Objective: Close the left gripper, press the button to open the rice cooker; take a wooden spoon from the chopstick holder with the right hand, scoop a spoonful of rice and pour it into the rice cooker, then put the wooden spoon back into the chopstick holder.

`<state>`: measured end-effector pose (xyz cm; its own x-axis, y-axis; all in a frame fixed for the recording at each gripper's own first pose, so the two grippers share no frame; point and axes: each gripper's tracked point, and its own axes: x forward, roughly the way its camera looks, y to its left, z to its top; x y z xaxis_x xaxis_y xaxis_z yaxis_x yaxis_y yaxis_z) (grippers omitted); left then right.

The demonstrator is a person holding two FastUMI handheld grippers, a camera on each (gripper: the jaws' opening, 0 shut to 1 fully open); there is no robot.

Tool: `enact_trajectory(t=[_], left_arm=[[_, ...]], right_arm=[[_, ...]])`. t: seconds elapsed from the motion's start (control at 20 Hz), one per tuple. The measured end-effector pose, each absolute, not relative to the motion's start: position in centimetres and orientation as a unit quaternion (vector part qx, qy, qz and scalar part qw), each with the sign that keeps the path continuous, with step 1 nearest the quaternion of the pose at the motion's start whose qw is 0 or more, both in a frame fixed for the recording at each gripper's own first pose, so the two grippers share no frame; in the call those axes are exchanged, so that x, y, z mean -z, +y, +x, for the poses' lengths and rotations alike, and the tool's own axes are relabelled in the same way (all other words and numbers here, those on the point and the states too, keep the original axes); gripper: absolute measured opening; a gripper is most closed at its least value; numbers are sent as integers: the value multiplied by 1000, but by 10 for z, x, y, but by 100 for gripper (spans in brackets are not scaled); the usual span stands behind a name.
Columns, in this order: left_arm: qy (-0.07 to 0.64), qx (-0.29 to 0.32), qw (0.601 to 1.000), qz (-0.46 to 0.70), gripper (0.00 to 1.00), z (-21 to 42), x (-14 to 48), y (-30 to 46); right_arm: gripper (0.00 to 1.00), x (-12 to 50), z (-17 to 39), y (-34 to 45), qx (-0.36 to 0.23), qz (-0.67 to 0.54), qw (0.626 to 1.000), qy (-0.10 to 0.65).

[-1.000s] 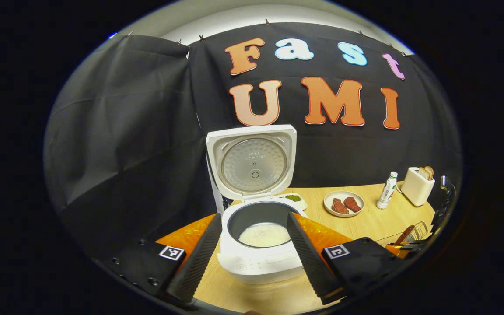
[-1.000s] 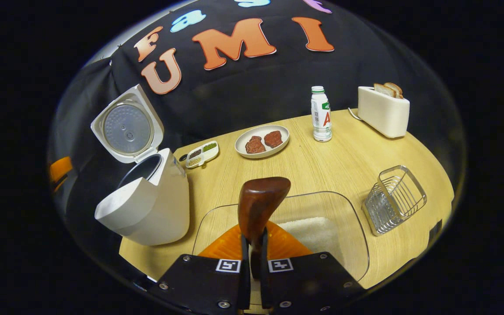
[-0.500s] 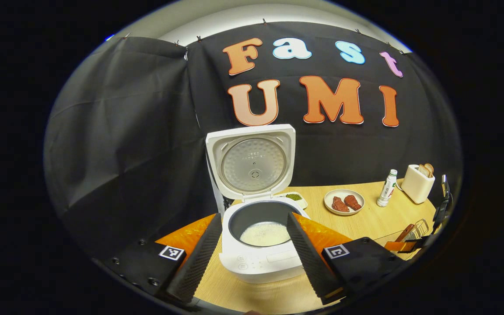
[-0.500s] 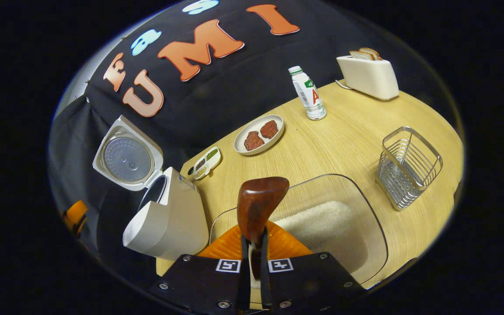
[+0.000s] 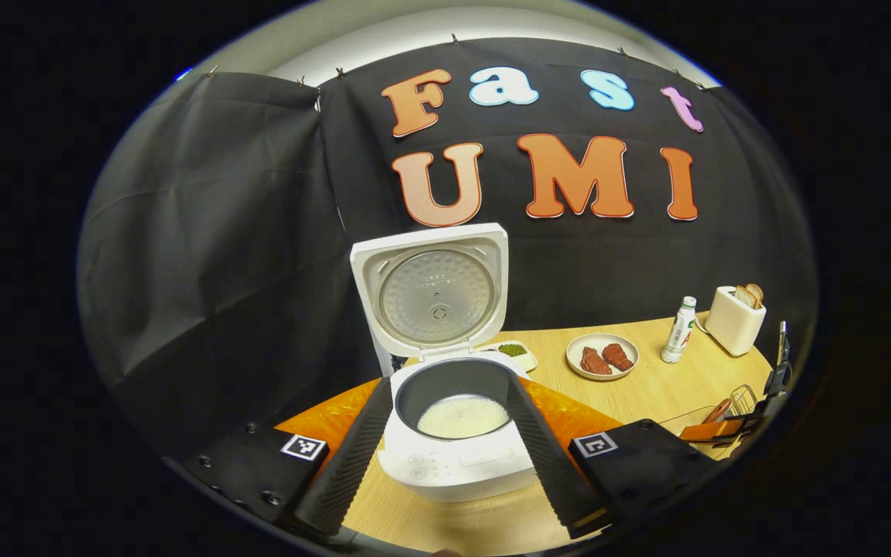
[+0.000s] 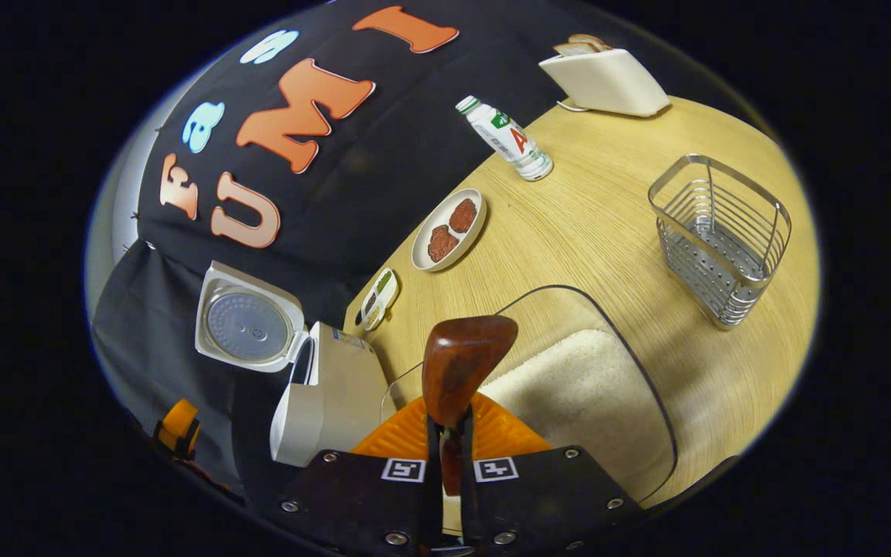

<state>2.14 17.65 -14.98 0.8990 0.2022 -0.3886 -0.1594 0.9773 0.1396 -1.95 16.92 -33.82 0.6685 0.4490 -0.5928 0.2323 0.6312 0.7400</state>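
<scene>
Jaws of our right gripper (image 6: 449, 472) pinch the dark brown wooden spoon (image 6: 462, 373) above the clear glass rice dish (image 6: 658, 418); our left gripper (image 5: 445, 456) gapes wide before the open white rice cooker (image 5: 453, 456).

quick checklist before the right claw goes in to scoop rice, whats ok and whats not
1. Rice cooker lid up, pot exposed: ok.
2. Right claw shut on the wooden spoon, both fingers against its handle: ok.
3. Spoon bowl over the clear rice container, with rice heaped below it: ok.
4. Spoon bowl loaded: not ok, no rice seen on the side facing the camera.
5. Left claw open, its fingers framing the cooker and not touching it: ok.
6. Wire chopstick holder upright and free for the spoon's return: ok.
</scene>
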Motion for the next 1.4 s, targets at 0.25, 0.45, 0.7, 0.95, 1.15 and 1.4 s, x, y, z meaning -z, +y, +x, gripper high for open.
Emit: enact_trajectory(t=[0.25,0.45,0.7,0.95,1.15,1.4], left_arm=[[198,-86,975,59,100,25,143,166],[195,-86,976,55,97,25,140,161],[190,-90,977,43,100,24,141,163],[187,-97,977,32,100,26,141,167],[179,-107,978,24,100,25,141,177],[172,-123,977,21,100,21,142,204]], right_arm=[[9,328,-15,154,-77,472,791,382],[8,313,-5,134,-69,517,774,359],[8,289,6,121,-69,578,743,329],[9,253,20,124,-79,616,721,307],[8,230,36,144,-83,648,695,302],[9,207,58,187,-103,655,681,310]])
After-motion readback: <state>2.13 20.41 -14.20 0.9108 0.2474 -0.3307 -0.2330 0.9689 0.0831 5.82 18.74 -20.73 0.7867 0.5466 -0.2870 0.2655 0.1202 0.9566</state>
